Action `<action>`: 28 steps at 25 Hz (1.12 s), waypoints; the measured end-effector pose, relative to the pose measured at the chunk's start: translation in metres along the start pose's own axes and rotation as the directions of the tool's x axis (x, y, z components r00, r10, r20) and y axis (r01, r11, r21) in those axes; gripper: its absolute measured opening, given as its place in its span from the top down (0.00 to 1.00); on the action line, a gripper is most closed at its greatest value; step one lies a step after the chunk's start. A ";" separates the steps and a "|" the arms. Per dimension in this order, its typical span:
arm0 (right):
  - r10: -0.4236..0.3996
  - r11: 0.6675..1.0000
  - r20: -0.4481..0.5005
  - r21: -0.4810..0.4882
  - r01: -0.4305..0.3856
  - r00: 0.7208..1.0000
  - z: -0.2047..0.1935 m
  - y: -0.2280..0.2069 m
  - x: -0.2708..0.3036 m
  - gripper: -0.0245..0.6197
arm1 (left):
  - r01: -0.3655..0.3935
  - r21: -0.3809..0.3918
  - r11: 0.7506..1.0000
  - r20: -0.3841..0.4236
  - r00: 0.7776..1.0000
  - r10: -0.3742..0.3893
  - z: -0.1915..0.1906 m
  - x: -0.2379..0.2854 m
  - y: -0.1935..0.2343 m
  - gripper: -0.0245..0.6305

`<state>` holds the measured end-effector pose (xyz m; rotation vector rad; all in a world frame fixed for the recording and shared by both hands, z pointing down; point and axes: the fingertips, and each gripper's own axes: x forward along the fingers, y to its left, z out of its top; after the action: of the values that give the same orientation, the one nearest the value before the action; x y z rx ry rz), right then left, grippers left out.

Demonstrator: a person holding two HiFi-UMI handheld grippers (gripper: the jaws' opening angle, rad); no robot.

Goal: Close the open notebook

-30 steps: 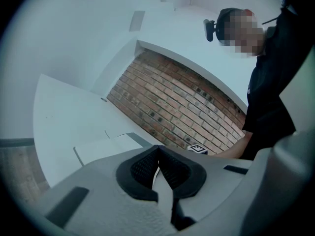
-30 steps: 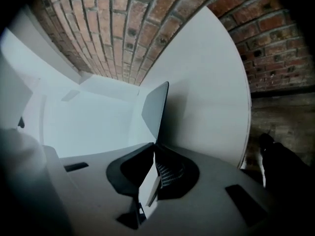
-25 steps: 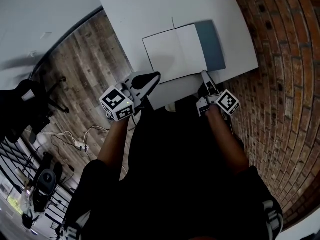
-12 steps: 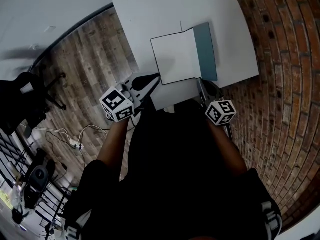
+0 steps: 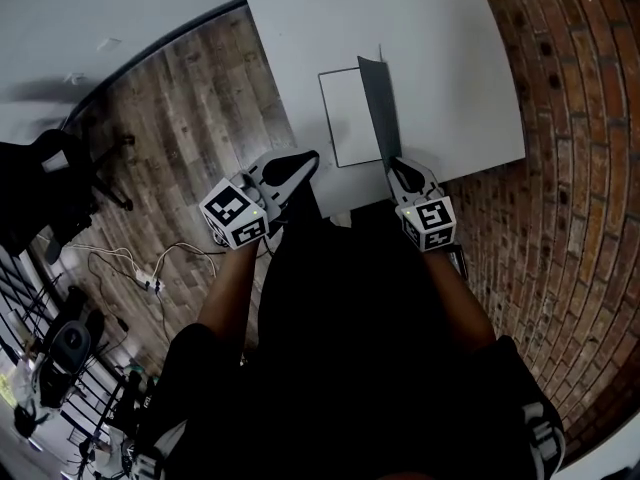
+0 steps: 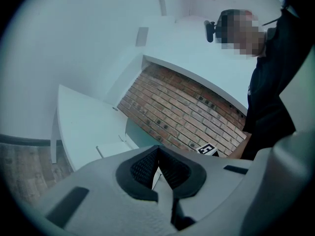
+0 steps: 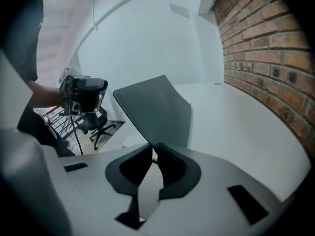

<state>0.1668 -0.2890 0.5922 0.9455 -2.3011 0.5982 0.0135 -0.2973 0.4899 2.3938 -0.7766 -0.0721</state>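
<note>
The notebook lies near the front edge of the white table [image 5: 440, 58], its white page [image 5: 345, 118] flat. Its dark grey-blue cover [image 5: 376, 108] stands upright on the page's right side. My right gripper [image 5: 398, 168] is at the cover's near lower corner; in the right gripper view the cover [image 7: 157, 112] rises straight out of the gripper [image 7: 153, 147], whose jaws are opening with the cover's edge between them. My left gripper [image 5: 303, 161] hovers shut and empty off the table's front-left edge, pointing at the notebook [image 6: 140, 137]. The left gripper [image 6: 158, 150] touches nothing.
A brick wall [image 5: 570, 168] runs along the table's right side. Left of the table are a wood floor [image 5: 190, 108], a dark office chair [image 5: 50, 198] and loose cables [image 5: 140, 268]. The table's far part is bare.
The cover, flat and open to the right a second ago, has swung up to vertical as my right gripper rolled and moved left with it. The left gripper shifted slightly.
</note>
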 end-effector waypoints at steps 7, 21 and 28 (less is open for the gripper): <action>0.079 0.993 -0.103 -0.078 -0.088 0.992 -0.014 0.011 0.018 0.85 | -0.008 0.022 1.000 0.018 1.000 0.008 0.002 -0.012 0.000 0.94; 0.189 0.982 -0.232 0.041 -0.185 0.954 -0.022 0.008 0.031 0.83 | -0.055 -0.001 0.998 0.022 0.998 0.055 -0.004 -0.042 0.012 0.94; 0.090 0.996 -0.152 -0.001 -0.092 0.984 -0.002 0.005 0.022 0.92 | -0.008 0.039 0.999 0.022 1.000 0.007 0.005 -0.046 0.007 0.94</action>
<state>0.1508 -0.2950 0.6076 0.7669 -2.2175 0.6753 -0.0296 -0.2790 0.4841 2.4303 -0.8040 -0.0804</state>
